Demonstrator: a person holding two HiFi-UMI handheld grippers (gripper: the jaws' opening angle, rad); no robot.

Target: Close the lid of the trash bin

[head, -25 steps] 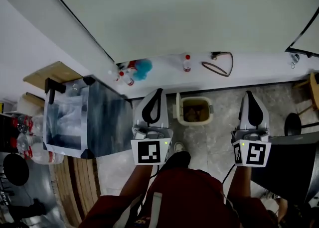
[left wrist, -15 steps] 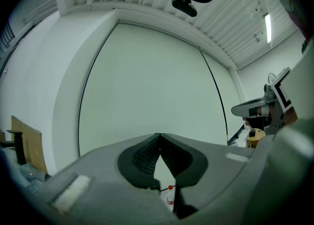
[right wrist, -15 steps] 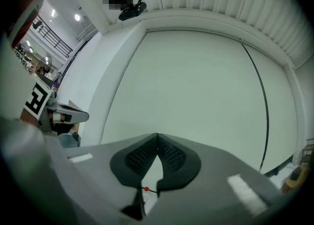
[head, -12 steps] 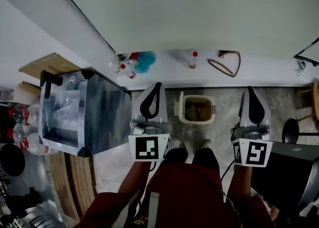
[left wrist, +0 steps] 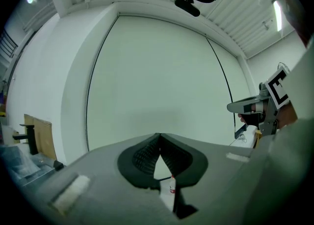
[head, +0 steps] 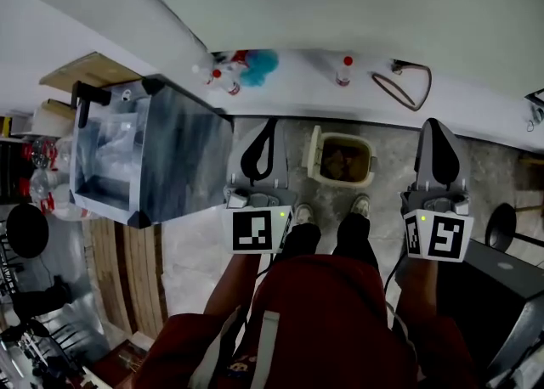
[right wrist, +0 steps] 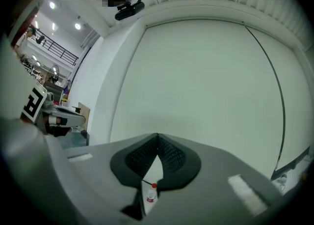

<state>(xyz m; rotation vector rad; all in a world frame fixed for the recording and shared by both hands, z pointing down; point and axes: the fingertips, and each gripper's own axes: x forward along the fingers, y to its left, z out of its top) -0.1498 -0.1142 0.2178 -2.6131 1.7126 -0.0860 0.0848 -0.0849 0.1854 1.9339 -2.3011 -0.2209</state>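
A small cream trash bin (head: pixel 367 164) stands on the grey floor by the wall, its lid (head: pixel 314 150) raised at its left side and brownish waste inside. In the head view my left gripper (head: pixel 270 124) is held level to the left of the bin, shut and empty. My right gripper (head: pixel 434 123) is level to the right of the bin, also shut with nothing in it. Neither touches the bin. The bin is hidden in both gripper views, where the left gripper (left wrist: pixel 159 136) and the right gripper (right wrist: pixel 157 136) face the pale wall.
A white ledge (head: pixel 297 94) along the wall carries a blue brush (head: pixel 260 64), a red-capped bottle (head: pixel 344 70) and a looped cable (head: pixel 408 87). A dark glass-sided cabinet (head: pixel 157 154) stands at left. A black stool (head: pixel 501 226) and dark table (head: pixel 501 285) are at right. The person's shoes (head: pixel 361 205) are just before the bin.
The person has stepped up to the bin, both shoes now showing before it. Both grippers have come lower and closer to the wall, still shut. The lid stays up.
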